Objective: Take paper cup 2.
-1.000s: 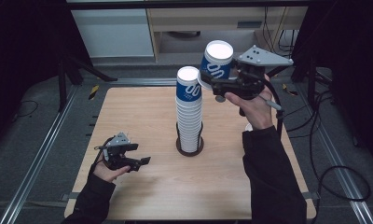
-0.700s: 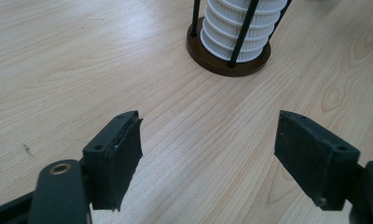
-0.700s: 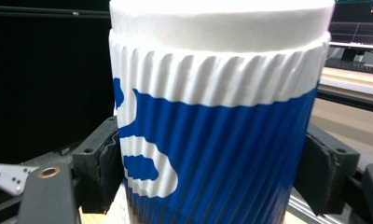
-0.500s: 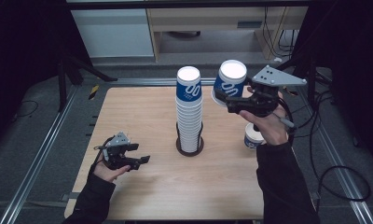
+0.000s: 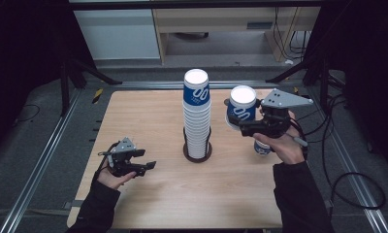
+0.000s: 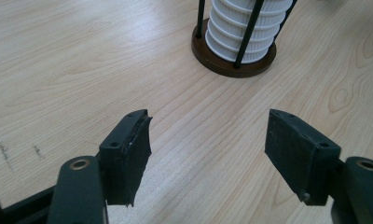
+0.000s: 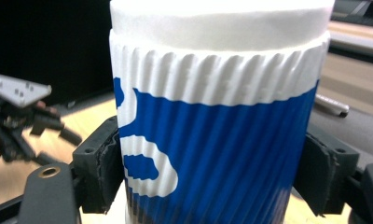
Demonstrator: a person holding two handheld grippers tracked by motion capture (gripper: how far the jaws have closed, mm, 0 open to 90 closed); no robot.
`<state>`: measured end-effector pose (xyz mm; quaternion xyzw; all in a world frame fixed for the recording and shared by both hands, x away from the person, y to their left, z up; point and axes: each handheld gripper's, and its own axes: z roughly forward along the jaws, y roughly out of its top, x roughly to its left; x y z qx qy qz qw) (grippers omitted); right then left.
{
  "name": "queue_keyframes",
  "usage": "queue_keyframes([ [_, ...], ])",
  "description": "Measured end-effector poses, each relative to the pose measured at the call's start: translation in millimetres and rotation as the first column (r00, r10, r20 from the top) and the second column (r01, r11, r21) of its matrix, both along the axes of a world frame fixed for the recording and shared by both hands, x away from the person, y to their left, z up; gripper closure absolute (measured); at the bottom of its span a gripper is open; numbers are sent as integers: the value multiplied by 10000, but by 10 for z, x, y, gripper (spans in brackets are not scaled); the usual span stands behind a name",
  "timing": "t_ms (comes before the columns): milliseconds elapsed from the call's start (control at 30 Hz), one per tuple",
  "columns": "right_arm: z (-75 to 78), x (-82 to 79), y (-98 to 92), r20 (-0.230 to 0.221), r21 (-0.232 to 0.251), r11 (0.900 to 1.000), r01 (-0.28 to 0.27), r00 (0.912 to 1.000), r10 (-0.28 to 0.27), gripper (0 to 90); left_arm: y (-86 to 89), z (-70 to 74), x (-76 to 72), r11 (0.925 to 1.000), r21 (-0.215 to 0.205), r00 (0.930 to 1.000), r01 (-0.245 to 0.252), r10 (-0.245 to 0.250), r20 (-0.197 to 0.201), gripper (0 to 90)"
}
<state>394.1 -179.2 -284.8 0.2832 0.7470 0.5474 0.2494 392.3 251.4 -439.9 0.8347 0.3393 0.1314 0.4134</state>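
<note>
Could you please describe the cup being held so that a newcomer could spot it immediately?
Start at the tall cup stack in its dark holder mid-table. Just right of it, the right tool clamps one blue-and-white ribbed cup upside down in the air, unlike the cup standing on the table beneath that hand.

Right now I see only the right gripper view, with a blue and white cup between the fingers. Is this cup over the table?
Observer: Yes. The right gripper holds the cup in the air, above the right part of the table.
Operator: Where is the stack of cups from there?
Observer: In the high view, the tall stack stands in a holder with a brown base at the middle of the table. It is left of the held cup and apart from it.
Operator: Is anything under my hand?
Observer: One more cup sits on the table, partly hidden beneath the right hand.
</note>
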Motion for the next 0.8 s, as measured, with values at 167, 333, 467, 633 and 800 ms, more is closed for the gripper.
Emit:
queue_keyframes([
  [167,-120,-17,-4,-301,-278,9993,-237,9993,228,212,-12,5,-10,9998,-49,9998,169,-169,-61,304],
  [333,-220,-35,17,-540,-564,9967,-591,9970,560,212,-24,11,-17,9996,-77,9996,259,-260,-138,303],
  [467,-308,-45,45,-745,-898,9918,-907,9937,841,212,-37,4,-15,9995,-71,9992,306,-308,-264,298],
  [633,-391,-46,70,-930,-1194,9864,-1133,9904,1025,212,-64,-6,-14,9991,-38,9985,433,-434,-329,299],
  [800,-463,-46,118,-1131,-1408,9791,-1469,9848,1315,212,-68,-4,-18,9985,-95,9978,536,-539,-395,299],
])
